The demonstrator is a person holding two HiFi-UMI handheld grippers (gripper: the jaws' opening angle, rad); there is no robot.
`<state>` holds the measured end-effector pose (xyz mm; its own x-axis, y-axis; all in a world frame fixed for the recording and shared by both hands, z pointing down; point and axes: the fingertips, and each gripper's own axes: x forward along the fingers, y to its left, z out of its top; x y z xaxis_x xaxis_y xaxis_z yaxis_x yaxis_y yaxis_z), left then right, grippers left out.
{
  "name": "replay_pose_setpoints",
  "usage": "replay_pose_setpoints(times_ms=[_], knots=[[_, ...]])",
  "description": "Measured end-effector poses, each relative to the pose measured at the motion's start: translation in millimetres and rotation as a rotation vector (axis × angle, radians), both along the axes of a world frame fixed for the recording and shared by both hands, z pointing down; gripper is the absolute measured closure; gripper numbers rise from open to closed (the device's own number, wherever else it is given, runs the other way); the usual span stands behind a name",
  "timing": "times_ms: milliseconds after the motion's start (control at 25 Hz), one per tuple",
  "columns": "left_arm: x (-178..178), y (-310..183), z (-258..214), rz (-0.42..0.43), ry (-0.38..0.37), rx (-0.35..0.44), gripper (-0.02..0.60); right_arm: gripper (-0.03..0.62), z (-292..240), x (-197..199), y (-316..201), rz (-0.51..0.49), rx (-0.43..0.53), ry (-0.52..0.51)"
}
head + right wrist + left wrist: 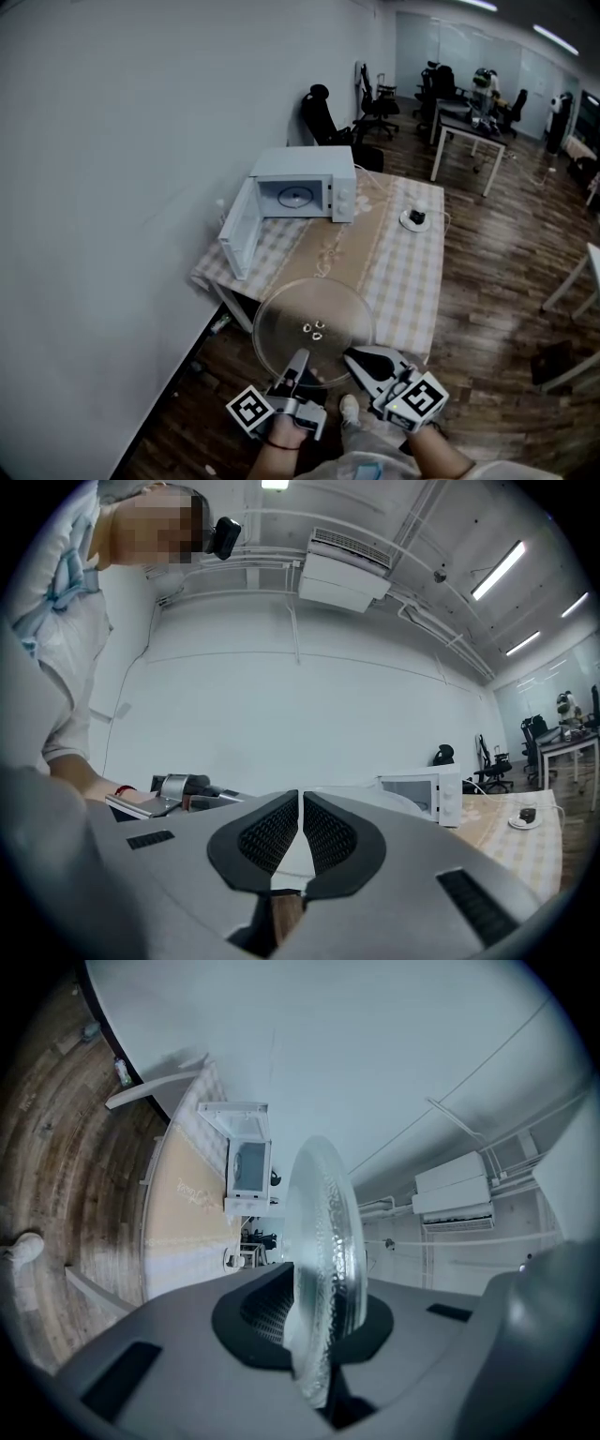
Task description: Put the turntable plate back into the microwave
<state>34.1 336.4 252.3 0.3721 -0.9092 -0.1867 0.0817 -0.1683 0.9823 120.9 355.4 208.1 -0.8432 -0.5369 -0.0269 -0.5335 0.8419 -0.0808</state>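
A round clear glass turntable plate (314,328) hangs level in front of me, over the near end of the table (412,281). My left gripper (298,364) is shut on its near rim; in the left gripper view the plate (323,1232) stands edge-on between the pads of that gripper (323,1314). My right gripper (362,360) lies at the plate's near right rim. Its jaws (300,827) are shut with nothing between them, and the plate (375,797) shows just beyond them. The white microwave (302,192) stands at the table's far left, door (238,228) swung open, cavity visible.
A checked cloth covers the table. A small white dish (414,218) with a dark item sits at its far right. The wall runs along the left. Office chairs (328,117) and a desk (469,127) stand beyond. Wooden floor lies to the right.
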Motion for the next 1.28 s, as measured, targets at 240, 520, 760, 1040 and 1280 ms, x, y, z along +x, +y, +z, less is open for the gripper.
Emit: replay_pose_setpoints(times_ms=[240,520,760,1040,1280], knots=[[-0.2,-45.9,3.3,-0.007,-0.009,-0.010,0.560,0.556,4.7,-2.3,-46.3,-0.022,0.001,0.012],[-2.8,-95.1,7.5,-0.012,-0.020,-0.032,0.560,0.556,8.3,-6.3,-95.6,-0.049,-0.004,0.011],[2.4,-130.8,5.9,-0.015,-0.028,-0.040,0.560,0.556,10.4,0.3,-132.4,-0.065,-0.021,0.008],[11.6,-169.3,7.0,-0.035,-0.025,-0.046,0.560,0.556,12.9,9.8,-172.3,-0.100,-0.020,0.009],[9.6,-200.7,10.7,-0.062,-0.012,-0.032,0.560,0.556,11.8,7.4,-204.4,-0.147,-0.013,0.021]])
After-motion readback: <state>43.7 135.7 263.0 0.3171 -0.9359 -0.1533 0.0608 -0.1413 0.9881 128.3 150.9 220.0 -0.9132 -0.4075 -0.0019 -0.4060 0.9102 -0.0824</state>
